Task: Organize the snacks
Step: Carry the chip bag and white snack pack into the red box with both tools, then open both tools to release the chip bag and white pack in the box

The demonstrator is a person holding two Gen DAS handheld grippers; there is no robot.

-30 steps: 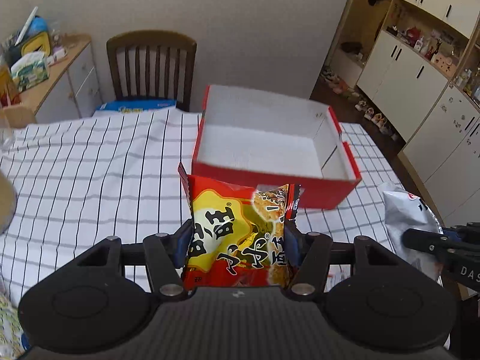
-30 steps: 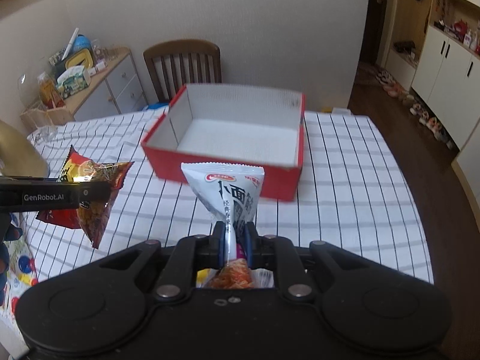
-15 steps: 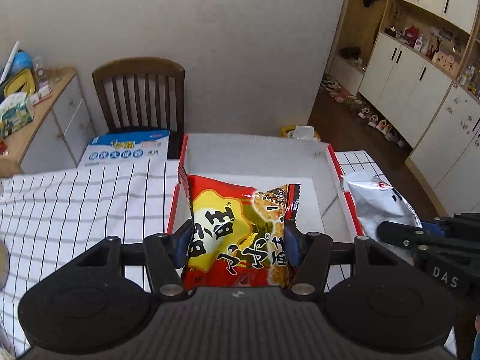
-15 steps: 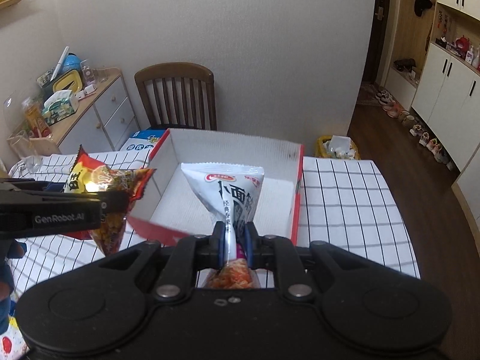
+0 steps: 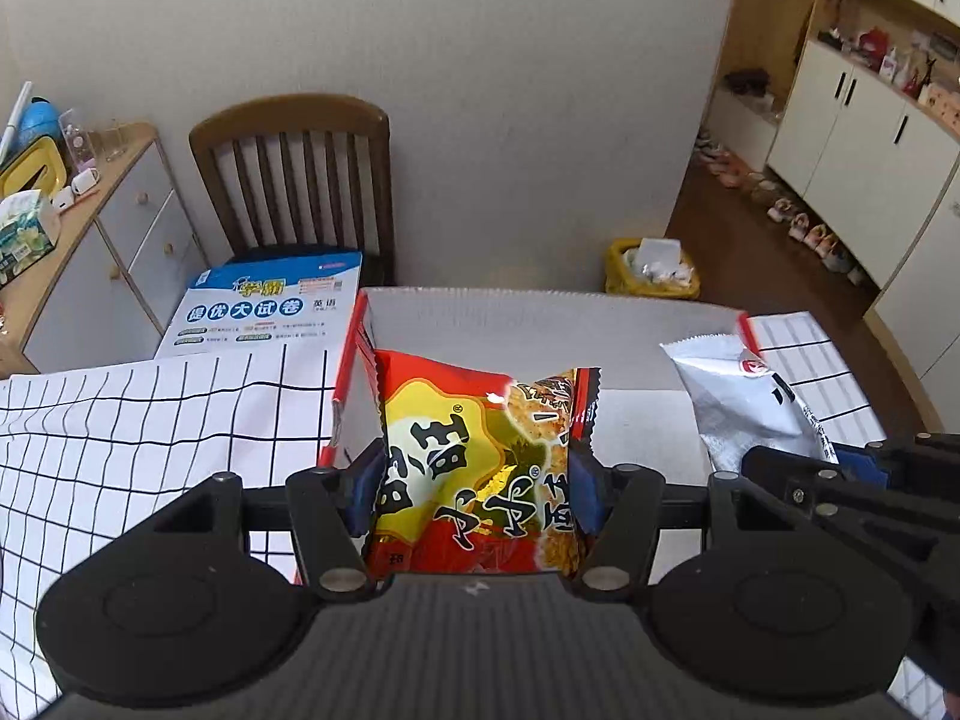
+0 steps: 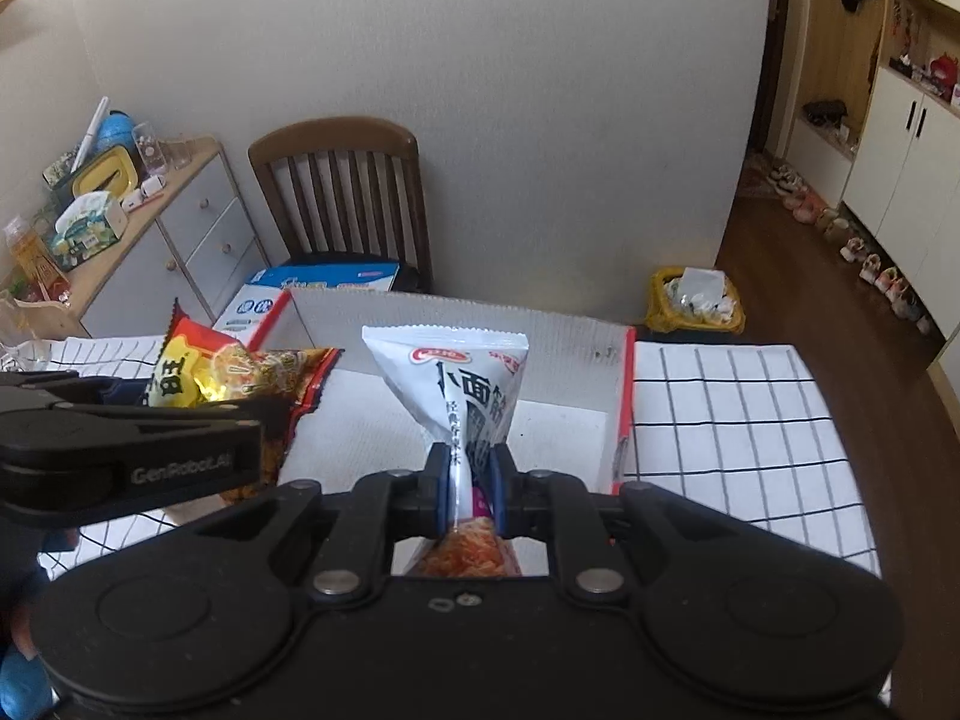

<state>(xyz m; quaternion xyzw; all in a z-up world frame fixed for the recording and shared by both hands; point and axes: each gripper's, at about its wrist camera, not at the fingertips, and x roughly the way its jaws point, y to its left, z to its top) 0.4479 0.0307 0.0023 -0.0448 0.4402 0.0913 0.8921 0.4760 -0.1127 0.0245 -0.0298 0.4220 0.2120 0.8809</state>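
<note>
Both claws grip snack bags, left claw (image 5: 474,480) the red bag (image 5: 480,462), right claw (image 6: 471,486) the white bag (image 6: 462,384), over the box (image 6: 480,312); I'd lower and release next.

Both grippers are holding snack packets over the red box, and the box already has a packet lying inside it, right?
Not quite. The red box is empty inside, as the right wrist view shows. The left gripper does hold the red-and-yellow packet and the right gripper the white packet over it.

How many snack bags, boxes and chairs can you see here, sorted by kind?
Snack bags: 2, the red and yellow packet in the left gripper and the white packet in the right gripper
Red boxes: 1
Chairs: 1
Total: 4
</note>
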